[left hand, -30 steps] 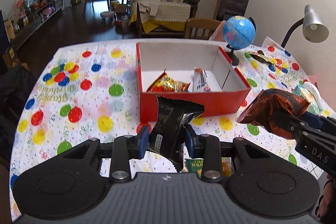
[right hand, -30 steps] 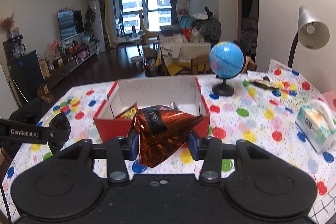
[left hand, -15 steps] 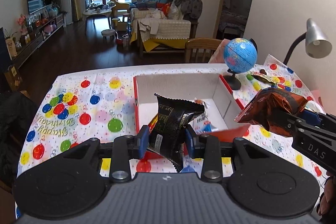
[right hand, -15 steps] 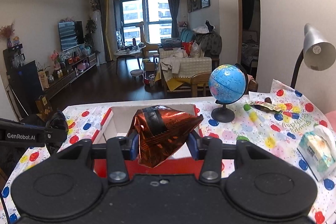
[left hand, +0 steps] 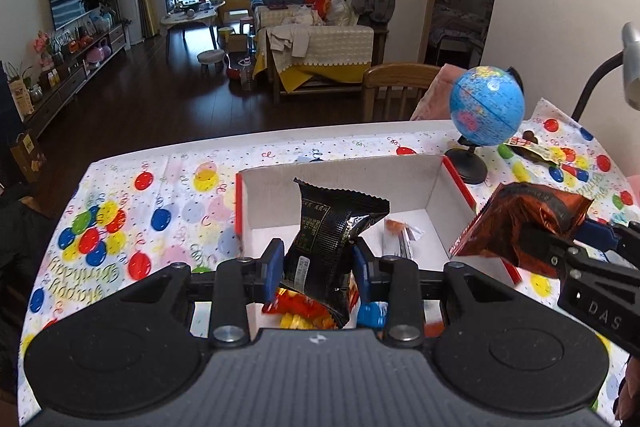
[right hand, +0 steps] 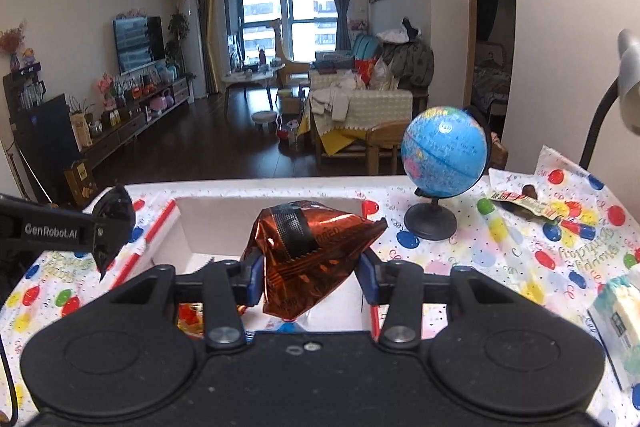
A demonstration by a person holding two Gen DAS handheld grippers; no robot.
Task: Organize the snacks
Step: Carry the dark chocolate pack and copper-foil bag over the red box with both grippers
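My left gripper [left hand: 318, 265] is shut on a black snack packet [left hand: 332, 227], which hangs above the open red box [left hand: 436, 203] with white inner walls. An orange-yellow snack bag [left hand: 300, 311] and a slim sachet [left hand: 400, 235] lie inside the box. My right gripper [right hand: 310, 275] is shut on a copper-brown foil packet [right hand: 308, 251], held over the box's [right hand: 224, 215] near right part. In the left wrist view that foil packet [left hand: 524, 219] shows at the right, over the box's right wall. The left gripper's tip with the black packet [right hand: 114, 223] shows at the left of the right wrist view.
The box sits on a table under a balloon-print cloth [left hand: 160, 211]. A blue globe [right hand: 444, 151] stands right of the box. Beyond it lies a flat snack wrapper [right hand: 524, 203]. A tissue pack [right hand: 620, 311] lies at the near right. A lamp [right hand: 628, 83] rises at the right edge.
Both grippers have moved forward with their packets, from in front of the red box to above its inside. Neither grip has changed.
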